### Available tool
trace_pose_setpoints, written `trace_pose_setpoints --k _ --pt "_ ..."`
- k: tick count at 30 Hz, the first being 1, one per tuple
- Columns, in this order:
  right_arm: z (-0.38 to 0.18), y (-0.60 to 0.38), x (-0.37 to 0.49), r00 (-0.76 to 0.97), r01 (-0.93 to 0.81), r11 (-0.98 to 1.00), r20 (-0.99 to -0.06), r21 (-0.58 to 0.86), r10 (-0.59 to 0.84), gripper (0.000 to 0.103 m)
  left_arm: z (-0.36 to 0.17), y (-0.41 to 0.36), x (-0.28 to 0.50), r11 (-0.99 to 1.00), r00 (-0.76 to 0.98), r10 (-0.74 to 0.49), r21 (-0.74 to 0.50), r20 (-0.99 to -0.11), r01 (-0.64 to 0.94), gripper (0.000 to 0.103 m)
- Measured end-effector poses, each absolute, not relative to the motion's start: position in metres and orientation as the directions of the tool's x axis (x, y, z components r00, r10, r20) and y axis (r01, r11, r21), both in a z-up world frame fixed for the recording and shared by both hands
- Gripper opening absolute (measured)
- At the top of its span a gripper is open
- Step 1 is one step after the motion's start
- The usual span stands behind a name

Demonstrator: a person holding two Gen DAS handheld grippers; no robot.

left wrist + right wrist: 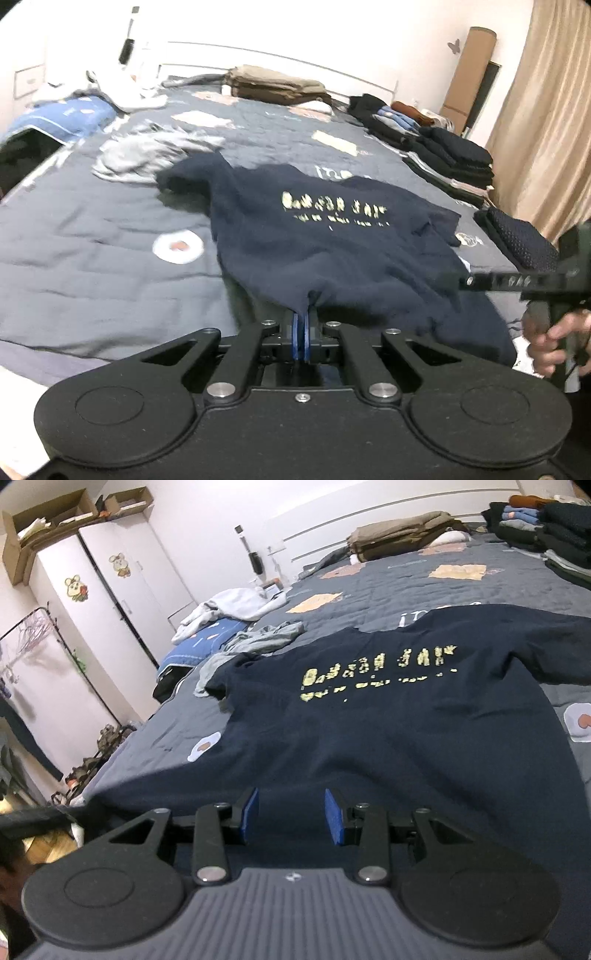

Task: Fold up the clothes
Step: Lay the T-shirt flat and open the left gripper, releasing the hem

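Note:
A navy T-shirt (314, 251) with yellow print lies spread on the grey quilt (92, 221), print side up. My left gripper (306, 321) is shut on the shirt's near hem, and the cloth puckers up into its blue pads. In the right wrist view the same T-shirt (388, 731) fills the middle. My right gripper (291, 812) stands open over the near hem further right, its blue pads (252, 812) apart and pressing on nothing. A hand (554, 338) holds that right tool at the right edge of the left wrist view.
A crumpled grey garment (147, 155) lies beyond the shirt's left sleeve. Stacks of folded dark clothes (454, 155) line the bed's right side, with one folded dark piece (517, 236) nearer. A brown folded pile (277, 86) sits by the headboard. A white wardrobe (110, 609) stands left of the bed.

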State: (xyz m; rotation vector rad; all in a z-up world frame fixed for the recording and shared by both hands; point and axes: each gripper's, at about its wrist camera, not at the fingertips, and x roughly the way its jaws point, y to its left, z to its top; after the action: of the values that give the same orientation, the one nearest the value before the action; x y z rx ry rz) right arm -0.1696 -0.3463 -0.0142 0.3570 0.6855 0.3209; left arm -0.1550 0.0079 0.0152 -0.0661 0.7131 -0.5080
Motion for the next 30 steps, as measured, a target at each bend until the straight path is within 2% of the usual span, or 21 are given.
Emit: trace_pose_setpoints --k 3,6,8,11,12,13,23,30 --pt "-0.016 -0.34 -0.169 0.712 -0.189 0.896 -0.572 0.402 0.407 0.038 0.021 0.012 -0.155 0.896 0.627 -0.412 -0.172 -0.661 0.409 0.004" --pt "-0.019 -0.333 -0.166 0.69 -0.186 0.909 -0.609 0.374 0.392 0.038 -0.006 0.008 -0.146 0.934 0.576 -0.305 -0.12 -0.758 0.336 0.006" --pt "-0.02 -0.333 -0.166 0.687 -0.174 0.917 -0.623 0.359 0.375 0.038 -0.02 0.002 -0.148 0.929 0.529 -0.296 -0.11 -0.796 0.355 0.014" --pt "-0.018 -0.339 -0.169 0.701 -0.152 0.927 -0.624 0.342 0.345 0.038 -0.031 -0.003 -0.155 0.92 0.53 -0.308 -0.105 -0.79 0.378 0.035" --pt "-0.017 -0.343 -0.171 0.708 -0.141 0.931 -0.622 0.338 0.333 0.038 -0.033 -0.002 -0.155 0.922 0.538 -0.314 -0.116 -0.782 0.368 0.047" --pt "-0.016 -0.348 -0.173 0.714 -0.124 0.934 -0.624 0.336 0.319 0.038 -0.034 -0.001 -0.156 0.925 0.547 -0.319 -0.127 -0.774 0.359 0.052" --pt "-0.032 -0.414 -0.215 0.715 0.083 0.933 -0.673 0.35 0.189 0.038 -0.046 -0.001 -0.146 0.907 0.552 -0.36 -0.144 -0.752 0.396 0.055" --pt "-0.034 -0.444 -0.245 0.691 0.192 0.94 -0.719 0.281 0.074 0.038 -0.054 0.0 -0.145 0.906 0.557 -0.368 -0.152 -0.744 0.395 0.058"
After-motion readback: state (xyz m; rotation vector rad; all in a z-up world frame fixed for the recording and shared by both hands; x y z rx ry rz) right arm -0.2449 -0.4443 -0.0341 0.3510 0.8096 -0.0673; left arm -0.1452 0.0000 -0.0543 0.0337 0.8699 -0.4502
